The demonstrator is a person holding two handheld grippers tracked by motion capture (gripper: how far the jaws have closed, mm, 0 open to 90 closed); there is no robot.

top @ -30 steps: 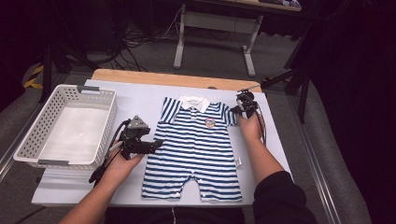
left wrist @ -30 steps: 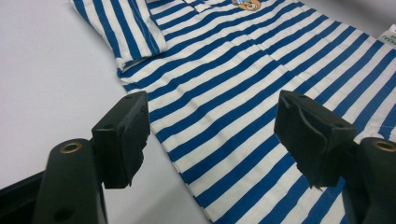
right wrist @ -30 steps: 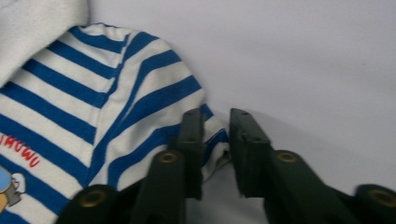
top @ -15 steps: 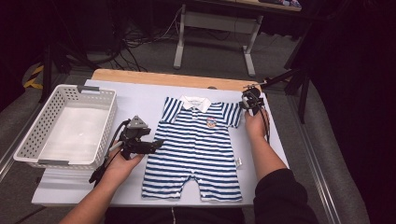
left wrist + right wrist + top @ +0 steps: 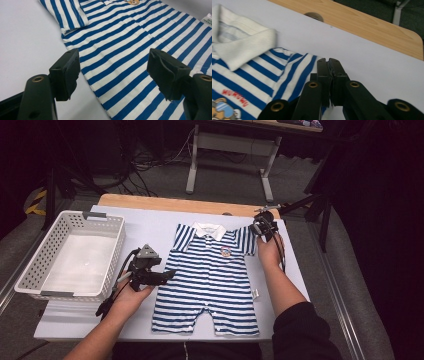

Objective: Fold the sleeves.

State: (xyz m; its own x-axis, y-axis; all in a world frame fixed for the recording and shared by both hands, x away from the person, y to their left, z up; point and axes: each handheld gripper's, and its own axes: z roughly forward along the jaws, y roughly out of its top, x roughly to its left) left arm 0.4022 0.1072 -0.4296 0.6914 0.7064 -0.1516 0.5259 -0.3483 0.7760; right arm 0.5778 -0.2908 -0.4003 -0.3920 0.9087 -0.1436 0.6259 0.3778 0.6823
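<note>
A blue-and-white striped baby romper with a white collar lies flat on the white mat, legs toward me. My right gripper is at the romper's right sleeve. In the right gripper view its jaws stand shut on the sleeve's outer edge, held slightly off the mat. My left gripper hovers at the romper's left side near the waist. In the left gripper view it is open, with striped cloth below the gap and nothing between the pads.
A white plastic basket stands at the mat's left end. The wooden table edge runs behind the mat. A small care tag sticks out from the romper's right side. Dark floor and cables lie beyond the table.
My right gripper has closed on the sleeve's edge and risen slightly with it. The left gripper has stayed in place.
</note>
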